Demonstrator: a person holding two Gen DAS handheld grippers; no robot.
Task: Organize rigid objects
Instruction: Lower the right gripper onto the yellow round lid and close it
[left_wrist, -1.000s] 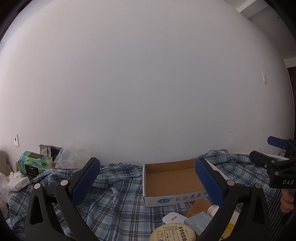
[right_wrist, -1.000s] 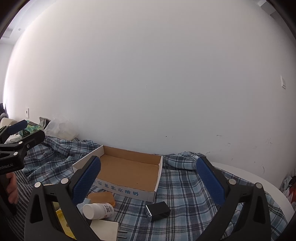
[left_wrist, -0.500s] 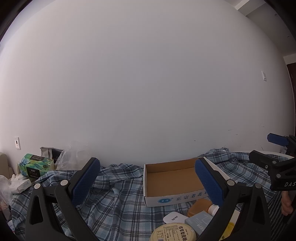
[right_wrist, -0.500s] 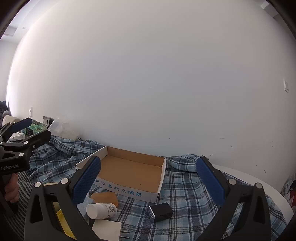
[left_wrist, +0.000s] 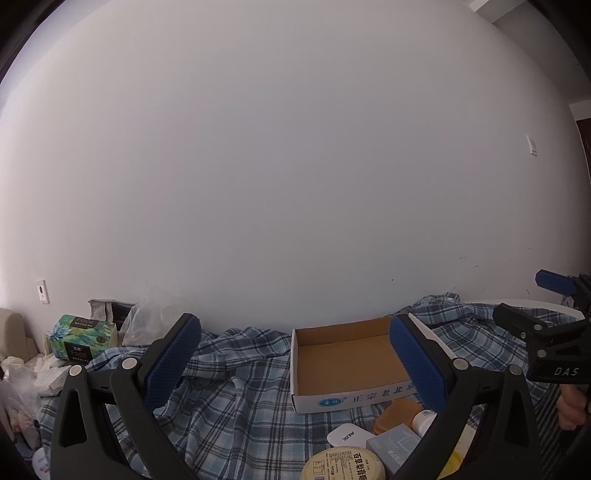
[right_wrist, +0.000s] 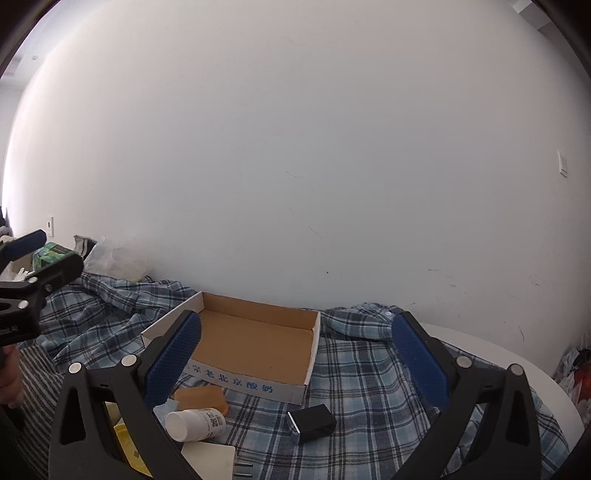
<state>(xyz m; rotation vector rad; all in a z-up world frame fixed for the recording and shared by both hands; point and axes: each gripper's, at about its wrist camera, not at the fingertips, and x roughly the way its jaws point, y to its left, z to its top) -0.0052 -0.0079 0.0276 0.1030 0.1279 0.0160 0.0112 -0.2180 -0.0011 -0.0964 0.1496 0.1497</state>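
- A round white table stands against the wall, and a blue checked cloth covers most of it.
- A cardboard box with an open top sits on the cloth, near the wall.
- A black box lies on the cloth, just in front of the cardboard box.
- A white bottle lies on its side, beside a flat orange thing.
- A white plug lies near the bottle.
- A round tin, a white case and a grey box lie close together.
- A green tissue pack and a clear bag sit at the far left.
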